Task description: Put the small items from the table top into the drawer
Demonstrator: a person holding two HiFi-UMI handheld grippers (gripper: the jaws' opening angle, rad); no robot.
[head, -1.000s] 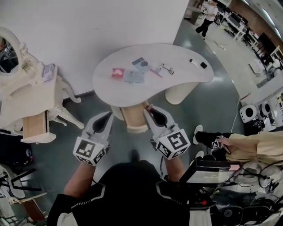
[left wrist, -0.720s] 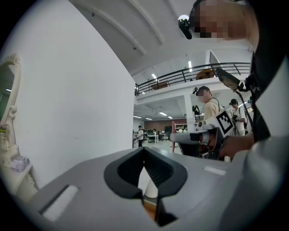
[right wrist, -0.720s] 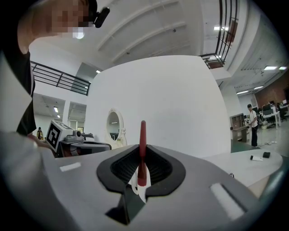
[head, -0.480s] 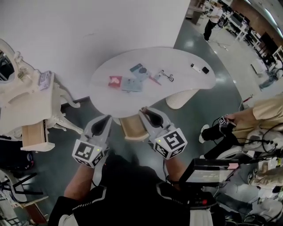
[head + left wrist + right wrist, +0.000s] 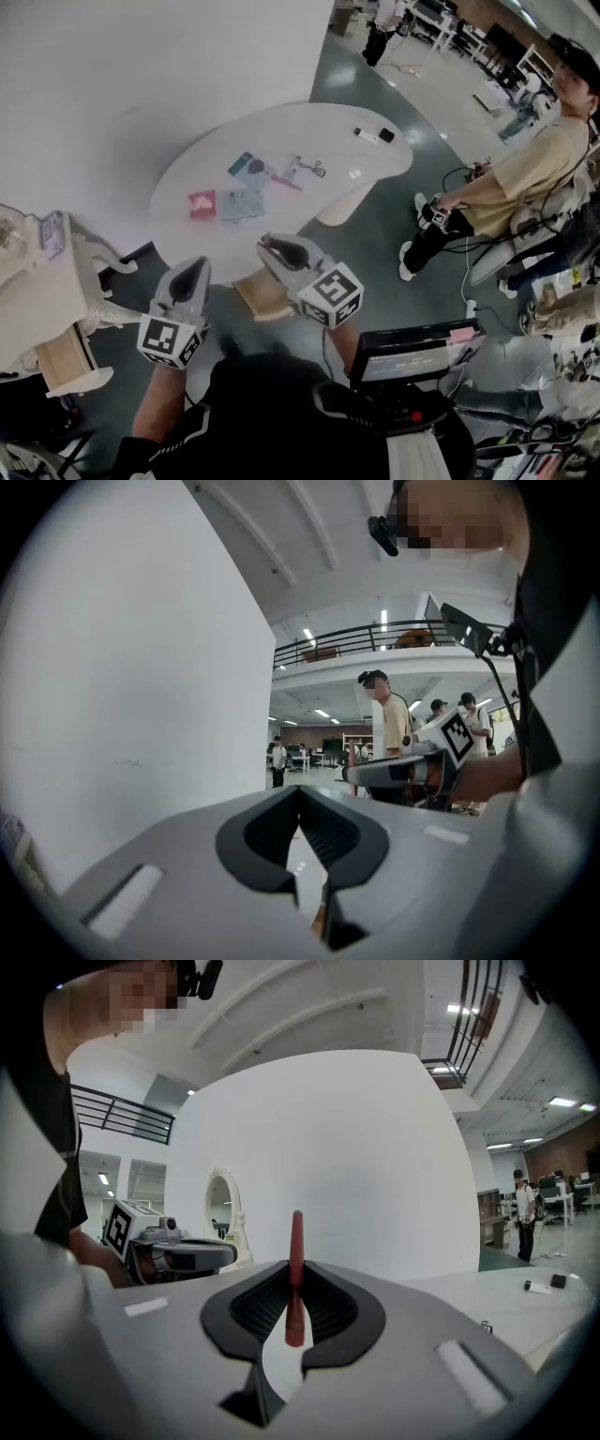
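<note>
Stick [image 5: 295, 1279], slim and red, stands upright between the jaws of the right gripper [image 5: 296, 1274], which are clamped on its lower part so that its tip rises above them. In the head view the right gripper [image 5: 274, 247] hangs over the open drawer [image 5: 261, 300] that juts from under the near edge of the white table [image 5: 319, 127]. The left gripper [image 5: 300, 797] has its jaws pressed together with nothing between them, and it hovers [image 5: 187, 274] just left of the drawer, apart from the table. On the table top lie a red card [image 5: 202, 203], a grey-blue card [image 5: 240, 202], a teal packet [image 5: 246, 166], a metal clip [image 5: 309, 169] and two small black and white pieces [image 5: 375, 136]. A bystander [image 5: 525, 169] stands to the right.
</note>
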